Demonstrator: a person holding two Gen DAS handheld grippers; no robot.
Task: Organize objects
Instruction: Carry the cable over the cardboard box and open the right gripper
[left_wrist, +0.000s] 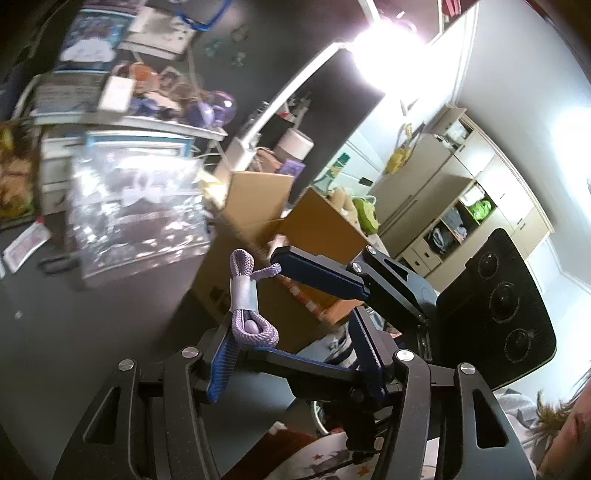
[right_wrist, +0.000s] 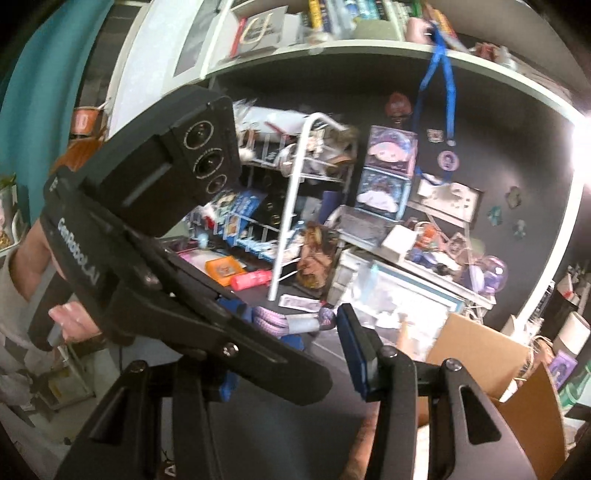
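**Lilac cable bundle held up over the messy bench**

So the thing being sorted right now is a coiled lilac braided cable (left_wrist: 243, 295) with a pale band around its middle. It's up in the air above the dark bench (left_wrist: 147, 295), not resting on anything.

The right tool (right_wrist: 291, 314) has it clamped end to end. One looped end sits against the blue pad of one finger, and the other end runs toward the other finger. That finger is mostly hidden behind the left tool in the right wrist view, so the jaws are narrow and closed on the bundle.

The left tool (left_wrist: 291, 332) is right in there too, crossing the right one. Its jaws are partly apart. The bottom loop of the cable sits against one blue pad, but the opposite pad is clear of it, so it isn't gripping.

Beyond the cable there's an open cardboard box (left_wrist: 255, 199), with a crinkly clear plastic packet (left_wrist: 136, 210) to the left of it on the bench. Further back are a white wire rack (right_wrist: 295, 184) full of bits and a blue lanyard (right_wrist: 448, 74) hanging off the bookshelf. A person's hand (right_wrist: 70, 321) grips the left tool's handle.
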